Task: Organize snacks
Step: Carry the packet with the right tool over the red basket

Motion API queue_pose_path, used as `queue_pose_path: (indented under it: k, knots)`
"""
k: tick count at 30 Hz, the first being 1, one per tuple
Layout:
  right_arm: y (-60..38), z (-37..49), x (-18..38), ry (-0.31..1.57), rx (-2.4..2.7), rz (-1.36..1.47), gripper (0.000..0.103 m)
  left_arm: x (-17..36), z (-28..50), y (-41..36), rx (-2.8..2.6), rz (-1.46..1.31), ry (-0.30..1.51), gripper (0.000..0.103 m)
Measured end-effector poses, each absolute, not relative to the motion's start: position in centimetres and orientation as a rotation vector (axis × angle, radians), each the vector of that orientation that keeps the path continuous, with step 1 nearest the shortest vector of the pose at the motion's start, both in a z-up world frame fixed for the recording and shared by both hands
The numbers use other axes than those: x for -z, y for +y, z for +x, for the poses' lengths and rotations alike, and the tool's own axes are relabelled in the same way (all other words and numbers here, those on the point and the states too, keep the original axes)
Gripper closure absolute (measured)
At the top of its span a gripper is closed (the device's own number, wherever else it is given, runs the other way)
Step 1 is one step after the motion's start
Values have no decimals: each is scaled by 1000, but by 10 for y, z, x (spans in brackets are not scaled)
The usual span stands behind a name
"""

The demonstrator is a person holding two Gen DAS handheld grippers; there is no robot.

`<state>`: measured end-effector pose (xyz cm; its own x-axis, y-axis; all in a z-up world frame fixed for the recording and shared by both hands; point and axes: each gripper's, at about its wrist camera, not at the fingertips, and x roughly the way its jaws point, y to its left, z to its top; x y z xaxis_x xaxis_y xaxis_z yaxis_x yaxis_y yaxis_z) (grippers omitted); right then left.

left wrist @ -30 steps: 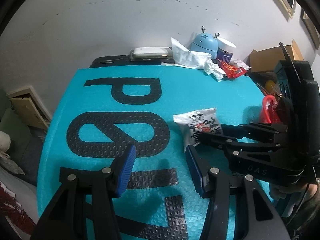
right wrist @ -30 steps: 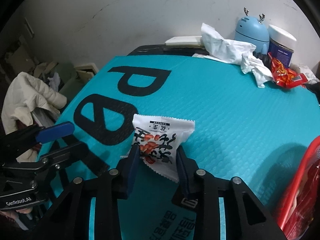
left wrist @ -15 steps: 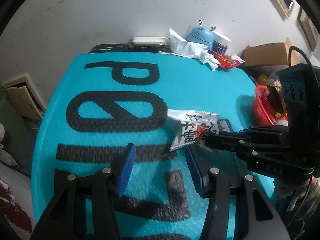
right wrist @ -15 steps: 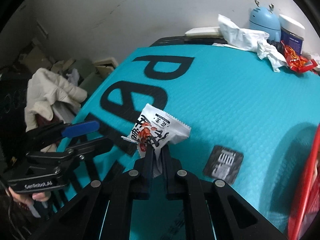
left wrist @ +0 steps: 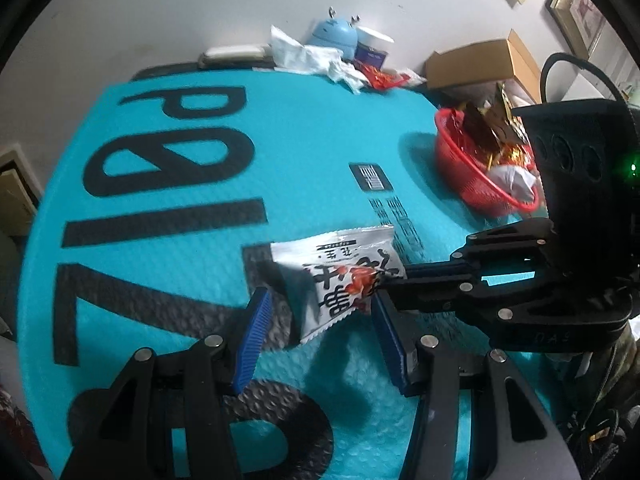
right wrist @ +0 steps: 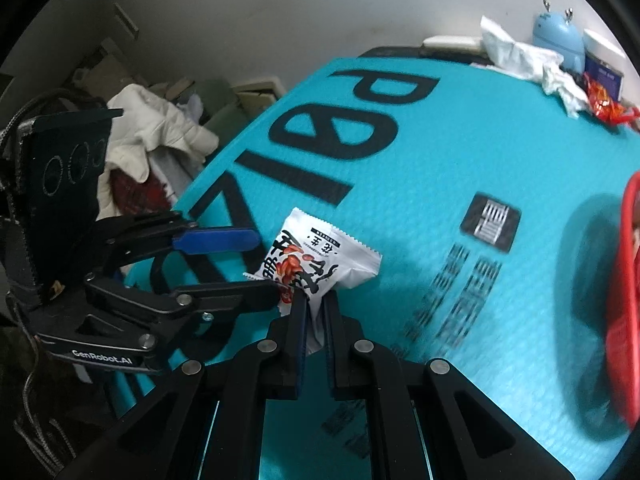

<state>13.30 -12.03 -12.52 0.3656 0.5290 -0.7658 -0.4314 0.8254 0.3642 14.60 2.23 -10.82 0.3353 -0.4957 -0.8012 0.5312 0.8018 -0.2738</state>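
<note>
We hold the white snack bag point(right wrist: 320, 260) by its edge, up above the blue mat point(left wrist: 304, 132). Our right gripper point(right wrist: 316, 312) is squeezed tight on it. Our left gripper point(left wrist: 320, 320) waits wide open just under the bag, holding nothing. We think we are carrying it, and next it should go over to the red basket point(left wrist: 476, 188) full of snacks. Tissues point(left wrist: 312, 56) lie by the white wall.
</note>
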Motion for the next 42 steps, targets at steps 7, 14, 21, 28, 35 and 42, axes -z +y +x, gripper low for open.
queue_pose_path:
  k: [7, 14, 21, 28, 35, 42]
  knots:
    - [-119, 132, 129, 1030, -619, 99, 94, 116, 147, 23, 718, 8, 1030, 68]
    - [-118, 131, 131, 1027, -615, 91, 92, 116, 144, 17, 720, 46, 1019, 73]
    - [-115, 118, 122, 995, -603, 76, 92, 105, 131, 17, 691, 70, 994, 73]
    - [-121, 96, 107, 963, -603, 80, 92, 85, 108, 14, 686, 77, 962, 73]
    - [-131, 63, 87, 911, -579, 84, 92, 65, 80, 5, 703, 95, 921, 73]
    - [-147, 26, 72, 865, -523, 101, 92, 49, 50, -14, 760, 120, 878, 73]
